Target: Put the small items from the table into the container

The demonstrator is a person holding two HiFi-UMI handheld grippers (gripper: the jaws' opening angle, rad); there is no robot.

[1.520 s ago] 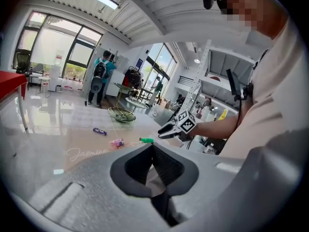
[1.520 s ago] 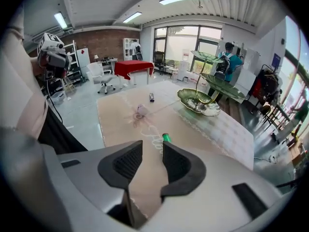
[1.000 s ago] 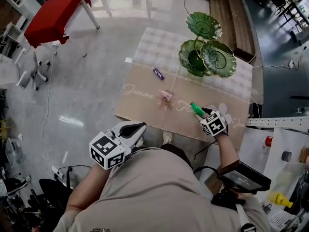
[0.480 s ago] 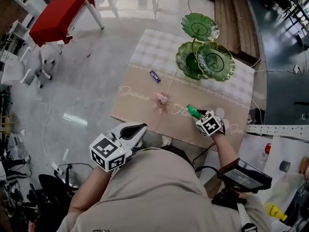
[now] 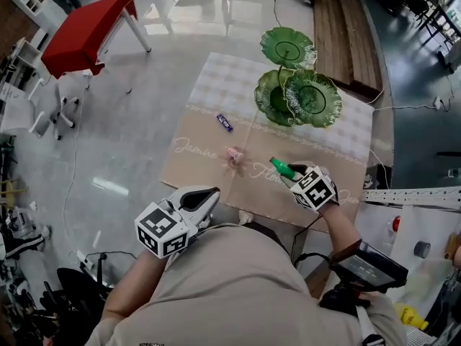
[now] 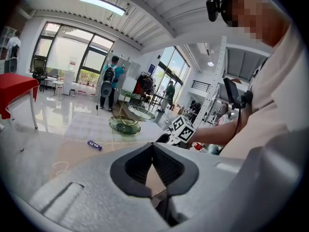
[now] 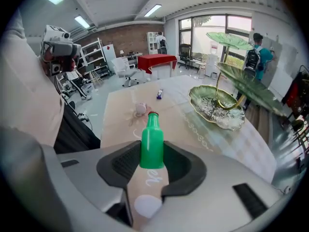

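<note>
In the head view, the right claw (image 5: 289, 174) is seen above the near right part of the counter (image 5: 193, 170) with a green bottle (image 5: 280, 168) sticking out ahead of it towards the tiered green dish stand (image 5: 317, 112) at the far side. The left claw (image 5: 204, 199) is held back off the near edge, close to the body. A pink item (image 5: 234, 153) and a purple bar (image 5: 225, 122) are left lying on the cloth, well apart from each other. In the left gripper view, the left claw (image 6: 153, 151) is shown with its pads met at the tips and nothing between them. The purple bar (image 6: 94, 145) and the dish stand (image 6: 124, 126) are seen beyond it, but the bottle cannot be made out there. In the right gripper view, the grip is made plain as the head view cannot make it. The jaws of the right claw (image 7: 152, 164) are closing, and the green bottle (image 7: 151, 144) is pinched between both pads by its base, neck forward, clear of the cloth. The pink item (image 7: 140, 108) and purple bar (image 7: 159, 94) lie beyond it, with a dish (image 7: 231, 123) to the right under overhanging leaves. A slip or swing of the bottle is judged likely, since a smooth body is gripped only at its end. The upper leaves could also be struck on the way in, and the stand rocked.
</note>
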